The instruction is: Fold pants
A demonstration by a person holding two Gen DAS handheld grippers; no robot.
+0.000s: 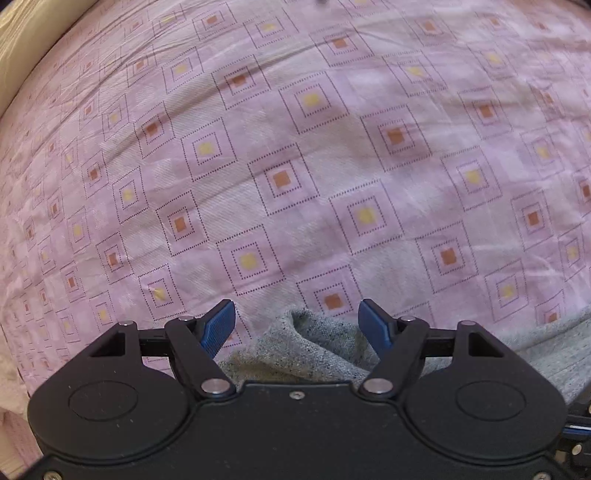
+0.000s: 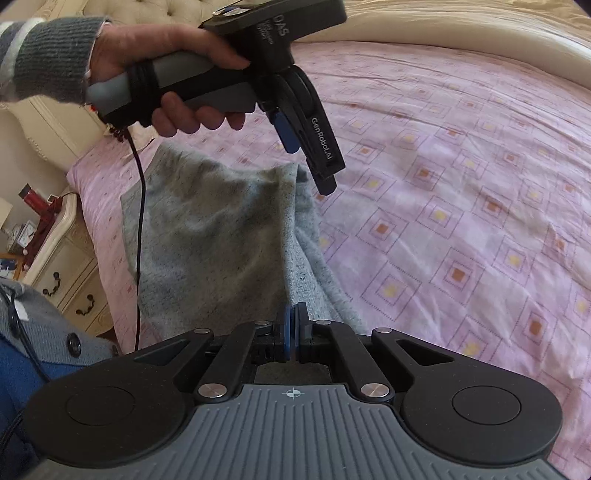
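Observation:
Grey speckled pants (image 2: 207, 229) lie on a pink patterned bedsheet (image 2: 461, 206), partly folded, with a ridge running down their middle. My right gripper (image 2: 294, 332) is shut at the near end of that ridge, and the cloth rises up to its pads. A hand holds my left gripper (image 2: 309, 170) pointing down over the far corner of the pants, its blue fingers apart. In the left wrist view the left gripper (image 1: 297, 314) is open, and a folded grey corner of the pants (image 1: 325, 350) lies below and between the fingers, not pinched.
The pink sheet (image 1: 295, 155) spreads wide beyond the pants. A cream padded headboard (image 2: 461, 33) borders the bed's far side. A cream nightstand (image 2: 66, 258) with red items stands at the left. A black cable (image 2: 139, 221) hangs over the pants.

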